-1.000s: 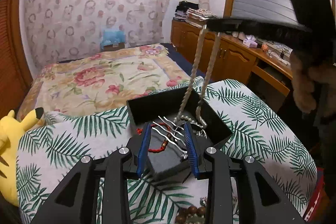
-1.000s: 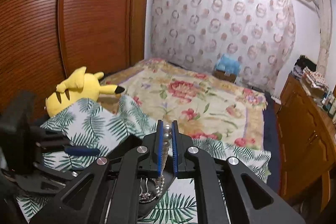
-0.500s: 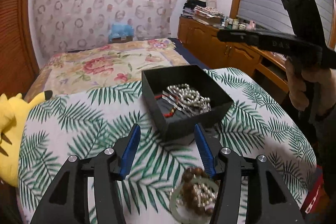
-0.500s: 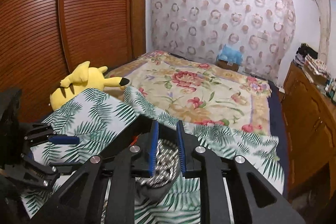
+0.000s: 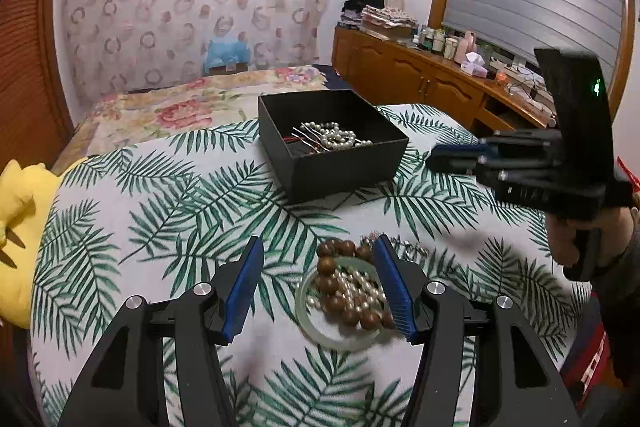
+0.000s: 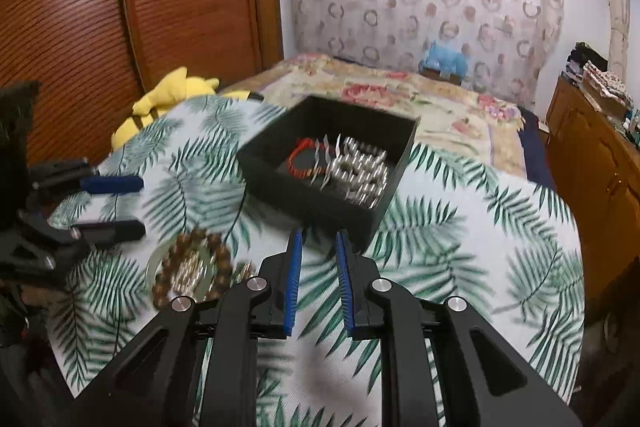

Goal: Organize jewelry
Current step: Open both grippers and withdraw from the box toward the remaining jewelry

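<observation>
A black box point(image 5: 344, 173) point(image 6: 304, 203) stands on the palm-leaf cloth and holds a pearl necklace point(image 5: 334, 139) point(image 6: 362, 173), silver hair pins and a red bracelet point(image 6: 306, 159). A pile of jewelry lies on the cloth in front of it: a pale green bangle point(image 5: 316, 325) point(image 6: 154, 263), a brown wooden bead bracelet point(image 5: 340, 301) point(image 6: 196, 267) and small pearls. My left gripper point(image 5: 320, 263) is open and empty, with the pile by its right finger. My right gripper point(image 6: 318, 259) is open and empty, right of the pile and in front of the box.
A yellow plush toy point(image 5: 16, 211) point(image 6: 168, 99) lies at the left edge of the cloth. A bed with a floral cover point(image 5: 180, 107) lies behind. A wooden sideboard point(image 5: 432, 87) runs along the right wall, a wooden wardrobe point(image 6: 120, 7) along the left.
My right gripper has let the pearl necklace down into the box, opened and drawn back. My left gripper has pulled back from the box to the pile and opened wider.
</observation>
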Demonstrator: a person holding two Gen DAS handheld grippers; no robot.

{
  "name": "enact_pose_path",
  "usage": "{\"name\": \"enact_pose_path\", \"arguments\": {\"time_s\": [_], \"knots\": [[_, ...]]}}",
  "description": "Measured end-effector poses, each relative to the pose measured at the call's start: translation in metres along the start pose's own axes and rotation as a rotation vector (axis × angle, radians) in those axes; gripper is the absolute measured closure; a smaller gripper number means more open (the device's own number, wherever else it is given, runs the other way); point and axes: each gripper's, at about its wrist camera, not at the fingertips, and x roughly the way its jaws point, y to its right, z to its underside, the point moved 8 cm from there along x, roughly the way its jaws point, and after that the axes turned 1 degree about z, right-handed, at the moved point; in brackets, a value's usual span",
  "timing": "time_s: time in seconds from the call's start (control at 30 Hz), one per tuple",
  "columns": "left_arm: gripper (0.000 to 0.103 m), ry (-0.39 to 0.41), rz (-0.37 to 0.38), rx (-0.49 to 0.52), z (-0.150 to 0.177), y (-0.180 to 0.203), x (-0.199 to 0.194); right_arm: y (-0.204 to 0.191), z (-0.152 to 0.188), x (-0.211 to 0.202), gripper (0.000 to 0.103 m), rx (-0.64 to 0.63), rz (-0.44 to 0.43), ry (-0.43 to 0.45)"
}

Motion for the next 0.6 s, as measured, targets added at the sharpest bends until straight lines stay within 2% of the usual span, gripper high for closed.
{"name": "enact_pose_path", "arguments": {"time_s": [0.27,0.6], "knots": [[0.047,-0.006,-0.007,-0.005,0.019,0.0,-0.014,-0.025,0.031,0.008,0.084,-0.026,-0.021,-0.064],[0.047,-0.038,-0.013,-0.033,0.037,-0.008,-0.011,-0.053,0.044,0.028,0.084,-0.078,-0.067,-0.132]]}}
